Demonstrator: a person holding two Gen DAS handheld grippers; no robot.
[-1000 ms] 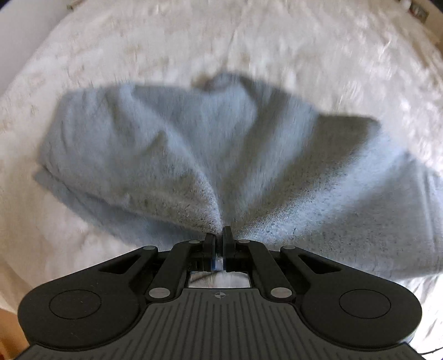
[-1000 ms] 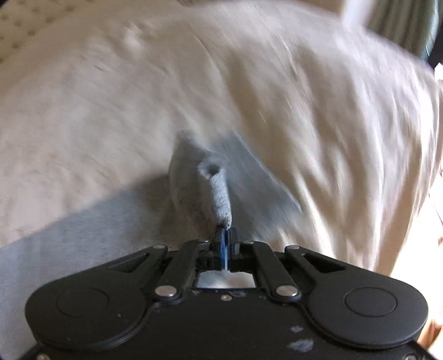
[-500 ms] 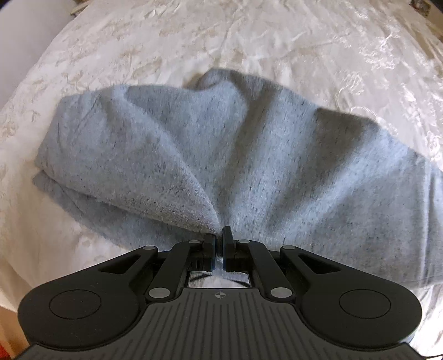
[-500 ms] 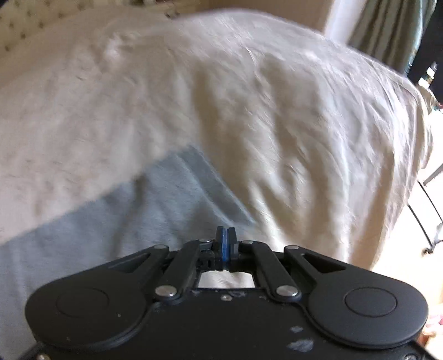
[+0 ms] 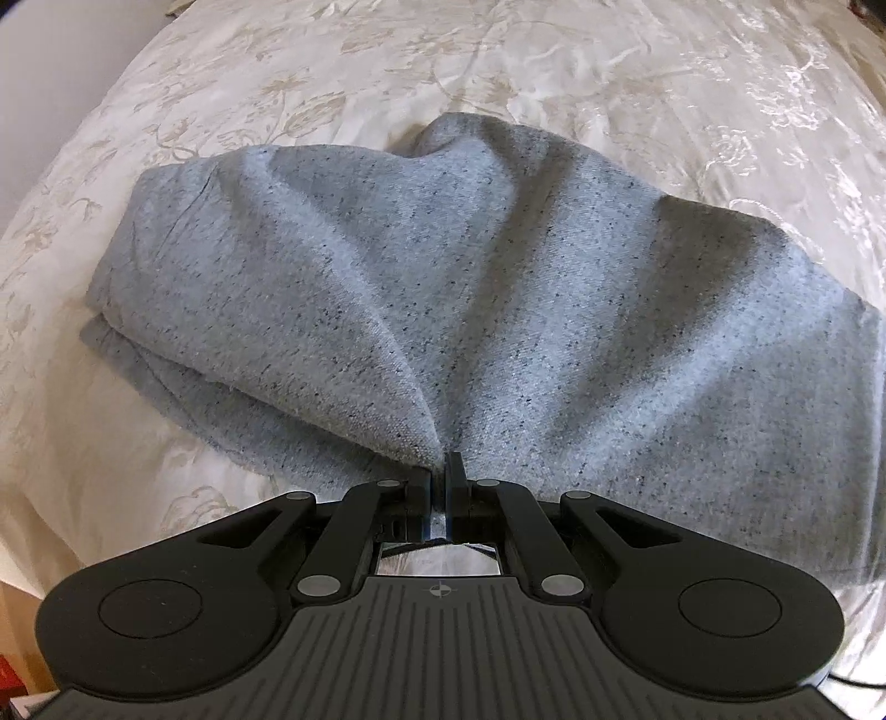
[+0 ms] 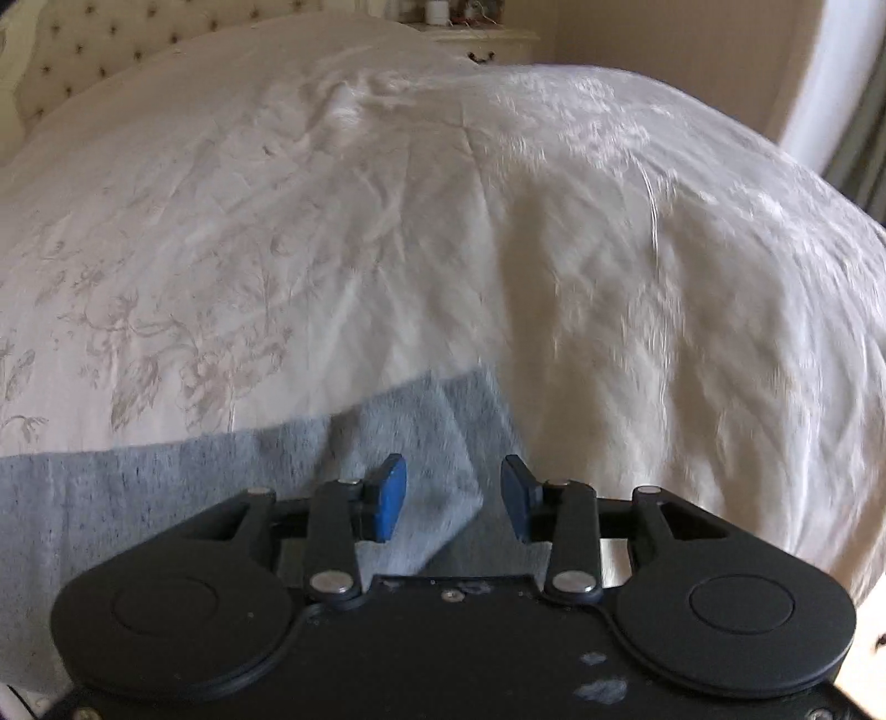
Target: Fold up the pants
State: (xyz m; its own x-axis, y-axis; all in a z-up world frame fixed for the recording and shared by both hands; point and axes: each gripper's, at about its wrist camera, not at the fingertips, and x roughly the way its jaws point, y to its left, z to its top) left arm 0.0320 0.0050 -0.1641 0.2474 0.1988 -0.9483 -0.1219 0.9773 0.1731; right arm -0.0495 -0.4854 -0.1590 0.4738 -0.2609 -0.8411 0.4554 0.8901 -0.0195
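Observation:
The grey speckled pants (image 5: 470, 288) lie folded over themselves on a cream floral bedspread (image 5: 387, 66). My left gripper (image 5: 441, 476) is shut on the near edge of the pants, and the cloth fans out from the pinch in ridges. In the right wrist view the pants (image 6: 166, 476) lie flat along the lower left, with one end under my right gripper (image 6: 453, 493). That gripper is open, its blue pads (image 6: 390, 495) apart above the cloth, holding nothing.
The bedspread (image 6: 443, 221) fills the right wrist view. A tufted headboard (image 6: 83, 50) stands at the far left and a cream nightstand (image 6: 487, 41) at the far end. The bed edge drops off at the right and near the bottom left of the left wrist view.
My right gripper let go of the pants end it held pinched and opened; that end now lies flat on the bed. My left gripper stayed shut on the cloth, nearly still.

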